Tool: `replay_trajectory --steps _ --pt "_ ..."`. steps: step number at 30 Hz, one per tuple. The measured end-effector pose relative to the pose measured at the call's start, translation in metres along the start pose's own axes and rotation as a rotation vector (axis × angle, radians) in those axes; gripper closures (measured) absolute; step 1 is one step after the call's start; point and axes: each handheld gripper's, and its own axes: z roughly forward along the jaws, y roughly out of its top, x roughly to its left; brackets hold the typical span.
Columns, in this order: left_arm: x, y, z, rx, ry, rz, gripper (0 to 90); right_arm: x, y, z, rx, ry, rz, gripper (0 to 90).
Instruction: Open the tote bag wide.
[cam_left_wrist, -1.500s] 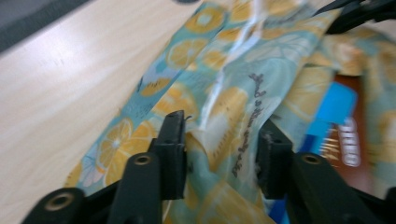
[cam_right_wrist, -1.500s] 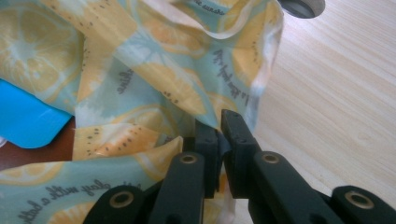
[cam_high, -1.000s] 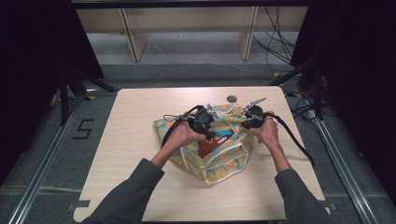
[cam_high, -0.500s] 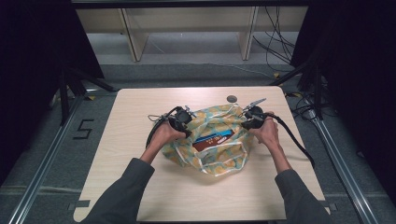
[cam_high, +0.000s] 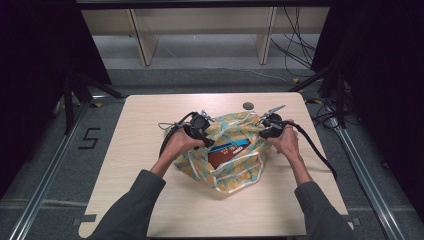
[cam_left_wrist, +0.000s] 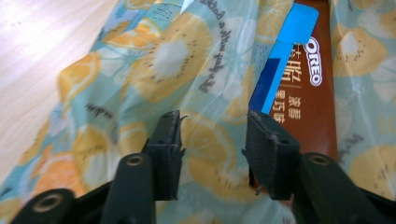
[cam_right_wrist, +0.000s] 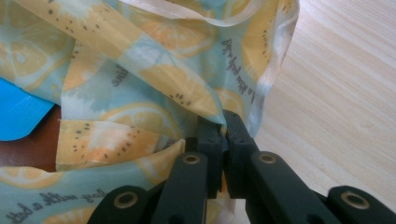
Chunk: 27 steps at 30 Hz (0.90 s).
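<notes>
Right claw (cam_right_wrist: 223, 140) pinching bag (cam_high: 235, 165) edge at bag's right side, jaws clamping thin fabric. Left claw (cam_left_wrist: 212, 140) having just been opening, jaws now standing apart over bag's left fabric, not gripping it. Bag lying mid-surface (cam_high: 150, 125), mouth spreading open. Oreo box (cam_left_wrist: 306, 88) sitting inside bag. Small round disc (cam_high: 248, 106) lying at far edge.

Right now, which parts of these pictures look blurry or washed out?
Left gripper view: the table glares pale at top left, and the left claw is soft at its base. Right gripper view: the bag is slightly soft, the wood grain clearer. High view: evenly lit table, dark surroundings.
</notes>
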Motion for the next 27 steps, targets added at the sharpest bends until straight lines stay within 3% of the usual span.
replay_trajectory --steps 1,3,5,7,9,13,15,16,18,19,20,21,23,24,26,27 --pt "-0.002 0.001 0.005 -0.005 -0.006 -0.015 48.4 0.000 0.000 0.001 -0.005 -0.001 0.003 87.8" --pt "-0.003 0.003 0.010 0.010 0.000 -0.003 47.6 0.000 0.000 0.000 0.005 0.003 0.002 87.5" --pt "-0.002 0.004 0.013 0.018 0.030 0.034 59.9 0.001 0.000 0.000 0.005 0.002 0.007 87.4" --pt "0.002 0.006 0.014 -0.016 0.054 0.032 80.8 0.000 -0.001 0.001 0.000 0.000 -0.005 87.4" --pt "0.009 0.008 0.011 -0.030 0.066 0.025 89.3 -0.001 -0.001 0.002 -0.006 0.000 -0.020 87.5" --pt "0.033 0.010 0.004 -0.070 0.075 -0.049 89.4 0.002 -0.002 0.002 0.012 0.014 0.023 87.1" --pt "0.046 0.008 0.007 -0.071 0.068 -0.100 89.4 0.002 -0.003 0.003 -0.022 0.036 -0.007 85.4" --pt "0.051 0.006 0.010 -0.054 0.061 -0.119 89.4 0.006 -0.002 0.001 0.001 0.040 0.032 82.8" --pt "0.055 0.003 0.020 -0.037 0.067 -0.137 89.3 0.005 0.000 -0.002 -0.035 0.034 -0.013 76.9" --pt "0.057 0.001 0.023 -0.027 0.058 -0.148 89.3 0.008 0.001 -0.010 -0.035 0.046 0.026 76.9" --pt "0.057 0.001 0.024 -0.029 0.054 -0.153 89.2 0.009 0.001 -0.016 -0.107 0.052 0.030 76.9" --pt "0.058 0.001 0.025 -0.022 0.046 -0.155 89.2 0.010 0.002 -0.025 -0.114 0.066 0.029 76.8" --pt "0.058 0.002 0.024 -0.024 0.045 -0.156 89.2 0.018 0.005 -0.046 -0.143 0.117 0.074 76.7" --pt "0.058 0.002 0.024 -0.020 0.040 -0.147 89.2 0.023 0.006 -0.053 -0.178 0.127 0.080 76.0" --pt "0.056 0.003 0.024 -0.020 0.038 -0.151 89.1 0.038 0.009 -0.065 -0.218 0.215 -0.012 74.4" --pt "0.055 0.003 0.024 -0.020 0.032 -0.151 89.0 0.052 0.010 -0.066 -0.236 0.248 -0.008 73.0"
